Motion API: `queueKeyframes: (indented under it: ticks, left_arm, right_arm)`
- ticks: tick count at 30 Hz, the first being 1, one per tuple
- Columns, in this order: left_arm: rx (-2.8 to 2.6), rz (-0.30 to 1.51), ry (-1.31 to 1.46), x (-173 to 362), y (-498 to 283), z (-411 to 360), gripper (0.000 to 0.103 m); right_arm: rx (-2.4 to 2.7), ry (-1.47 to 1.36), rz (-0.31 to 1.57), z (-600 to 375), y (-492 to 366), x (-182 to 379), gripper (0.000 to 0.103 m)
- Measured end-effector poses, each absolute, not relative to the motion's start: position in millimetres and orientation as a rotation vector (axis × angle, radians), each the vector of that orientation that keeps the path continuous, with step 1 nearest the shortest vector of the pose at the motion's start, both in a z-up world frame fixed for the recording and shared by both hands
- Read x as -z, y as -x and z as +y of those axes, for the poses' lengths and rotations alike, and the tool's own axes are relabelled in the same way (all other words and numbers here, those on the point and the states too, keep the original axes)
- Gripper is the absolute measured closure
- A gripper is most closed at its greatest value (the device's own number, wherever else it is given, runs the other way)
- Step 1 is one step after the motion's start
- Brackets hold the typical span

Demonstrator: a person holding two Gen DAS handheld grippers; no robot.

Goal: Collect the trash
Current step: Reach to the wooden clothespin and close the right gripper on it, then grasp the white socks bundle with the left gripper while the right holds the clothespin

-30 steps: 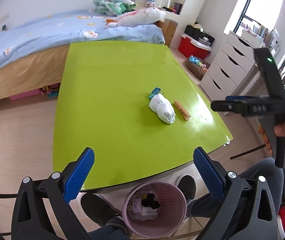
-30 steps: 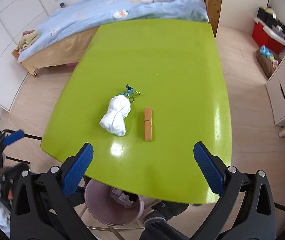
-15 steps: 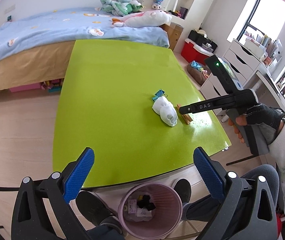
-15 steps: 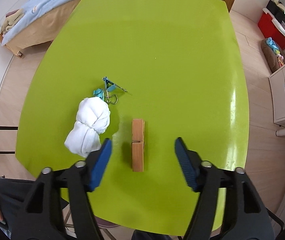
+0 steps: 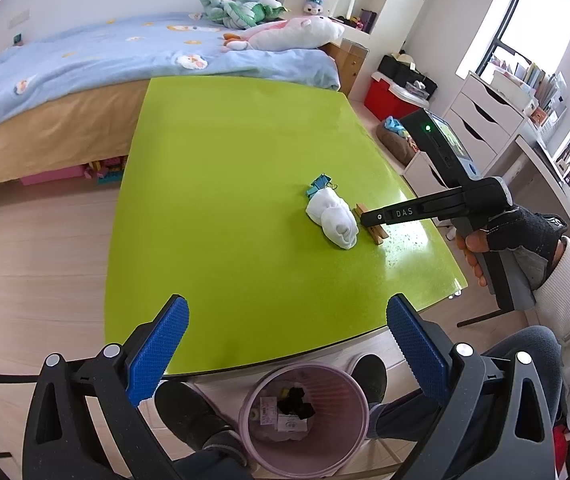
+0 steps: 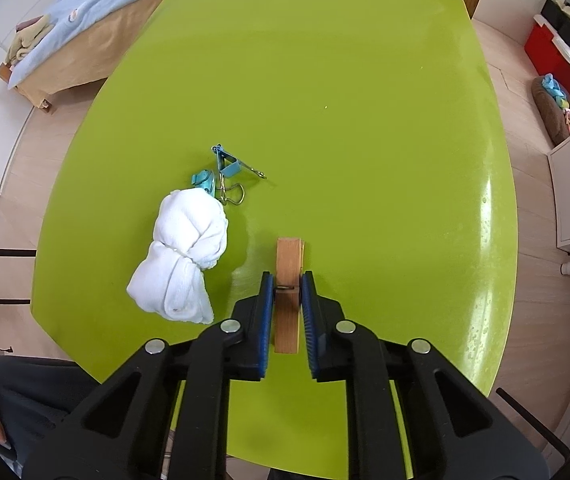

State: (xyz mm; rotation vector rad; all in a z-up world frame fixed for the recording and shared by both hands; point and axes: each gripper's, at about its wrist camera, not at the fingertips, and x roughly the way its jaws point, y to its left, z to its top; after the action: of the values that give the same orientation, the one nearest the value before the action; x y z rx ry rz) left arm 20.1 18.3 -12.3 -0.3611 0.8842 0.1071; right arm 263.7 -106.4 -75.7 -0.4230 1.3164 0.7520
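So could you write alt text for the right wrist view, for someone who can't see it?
The right gripper has its blue-padded jaws closed around a wooden clothespin lying on a lime-green table. To the left lie a knotted white cloth and blue binder clips.

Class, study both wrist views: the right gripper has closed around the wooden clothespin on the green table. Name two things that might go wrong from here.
1. The right gripper grips the wooden clothespin only near its spring, so it may pivot or slip when lifted.
2. The pink bin sits under the table edge; a release above the tabletop would probably miss it.
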Motion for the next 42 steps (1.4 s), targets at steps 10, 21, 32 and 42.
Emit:
queueKeyframes:
  ticks: [10, 21, 32, 42]
  left_arm:
    - [-0.107, 0.915, 0.335, 14, -38, 15, 0.008]
    - [-0.085, 1.003, 0.313, 19, -104, 10, 0.008]
    - [-0.085, 1.135, 0.297, 41, -176, -7, 0.008]
    - [-0.111, 1.212, 0.303, 71, -199, -16, 0.016]
  right_arm:
    - [-0.772, 0.373, 1.27, -118, -255, 59, 0.09]
    - [-0.789, 0.323, 1.201, -157, -238, 29, 0.09]
    - [-0.765, 0.328, 1.188, -182, -238, 27, 0.09]
    - [-0.759, 0.315, 1.195, -196, -242, 33, 0.09]
